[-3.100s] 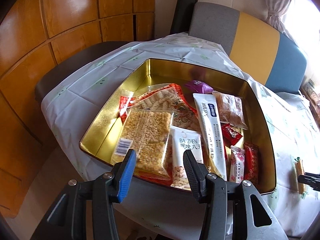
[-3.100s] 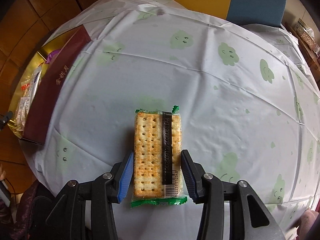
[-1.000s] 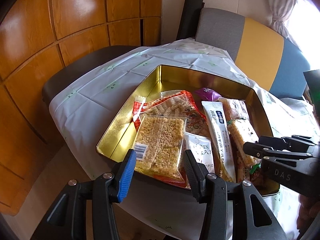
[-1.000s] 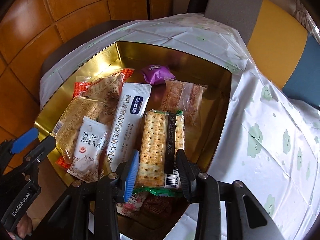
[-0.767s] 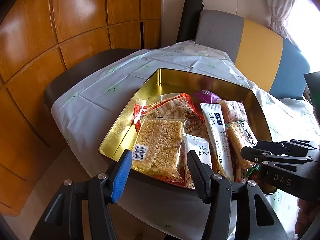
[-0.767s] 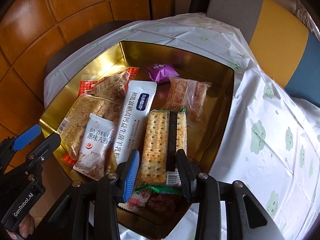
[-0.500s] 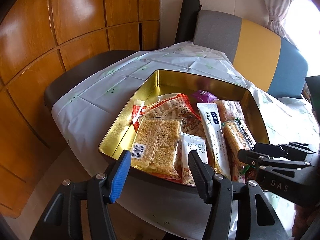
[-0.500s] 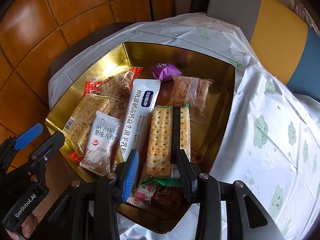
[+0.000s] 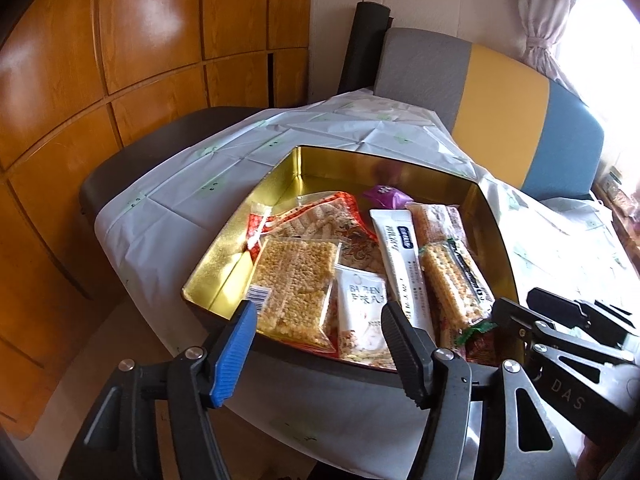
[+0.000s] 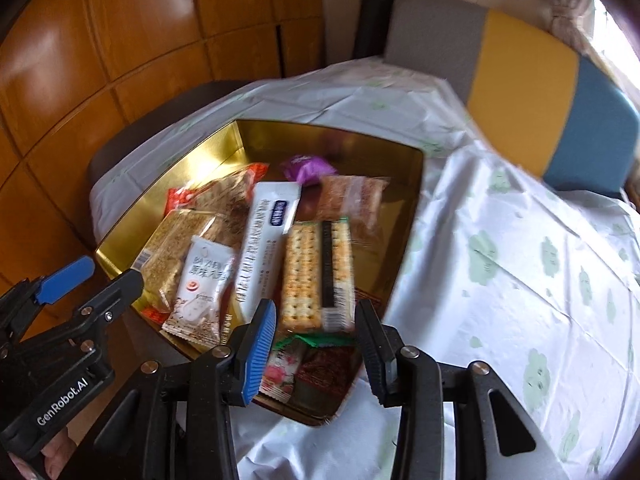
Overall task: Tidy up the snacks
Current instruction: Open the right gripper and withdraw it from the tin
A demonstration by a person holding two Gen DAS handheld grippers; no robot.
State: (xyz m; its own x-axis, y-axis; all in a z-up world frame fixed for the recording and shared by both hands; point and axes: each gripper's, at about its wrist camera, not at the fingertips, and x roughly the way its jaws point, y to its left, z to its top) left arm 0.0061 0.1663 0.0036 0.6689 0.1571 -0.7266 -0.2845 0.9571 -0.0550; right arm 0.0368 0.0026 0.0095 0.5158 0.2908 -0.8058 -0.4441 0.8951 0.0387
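Observation:
A gold tin (image 9: 224, 264) (image 10: 332, 136) on the table holds several snack packs. The cracker pack (image 10: 316, 276) (image 9: 452, 280) lies flat in it, to the right of a long white sachet (image 10: 268, 240) (image 9: 400, 264). My right gripper (image 10: 316, 348) (image 9: 524, 304) hovers over the tin's near corner, open a narrow gap. Its pads are off the crackers, whose near end sits level with the tips. My left gripper (image 9: 320, 344) (image 10: 96, 280) is at the tin's near left edge, its jaws opening with nothing between them. A puffed rice bar (image 9: 294, 276) lies just beyond it.
A purple candy (image 10: 306, 168), a red patterned bag (image 9: 320, 216) and small red packets (image 10: 320, 364) also lie in the tin. The cloud-print tablecloth (image 10: 520, 260) spreads to the right. A grey, yellow and blue chair back (image 9: 500, 100) stands behind, with wooden panels on the left.
The cracker pack went from the tablecloth into the tin. Over the last second my right gripper drew back off it and my left jaws widened.

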